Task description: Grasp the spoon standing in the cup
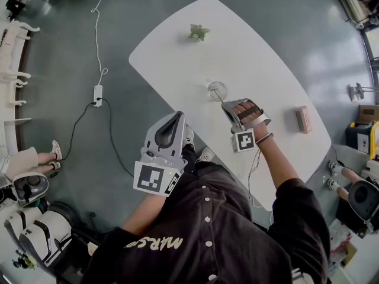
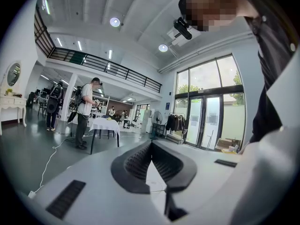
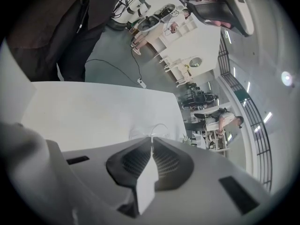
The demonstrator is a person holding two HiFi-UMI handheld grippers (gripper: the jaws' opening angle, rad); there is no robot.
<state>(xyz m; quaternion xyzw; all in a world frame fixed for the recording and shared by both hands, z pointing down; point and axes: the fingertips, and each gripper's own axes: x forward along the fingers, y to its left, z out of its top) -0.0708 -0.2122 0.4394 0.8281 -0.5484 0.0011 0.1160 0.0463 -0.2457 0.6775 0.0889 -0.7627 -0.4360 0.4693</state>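
Here, right gripper [image 3: 151, 138]: closed on the spoon [image 1: 222, 99] handle, at the tips.
Spoon: leaning in the cup [image 1: 217, 90] on the table [image 1: 254, 46].
Left gripper [image 2: 151, 143]: closed, empty.
Risk: the thin handle may slip, or a skewed lift may topple the cup.

A white oval table [image 1: 260, 70] stands on a glossy grey floor [image 1: 71, 176], where a white cable [image 1: 96, 40] runs to a power strip [image 1: 98, 94]. Tall windows [image 2: 208, 76] and glass doors [image 2: 201, 121] fill one wall. A railed balcony [image 2: 108, 65] runs below a white ceiling [image 2: 140, 8] with round lights [image 2: 115, 21]. A cloth-covered table [image 2: 106, 124] and a white dresser [image 2: 11, 103] stand further off.
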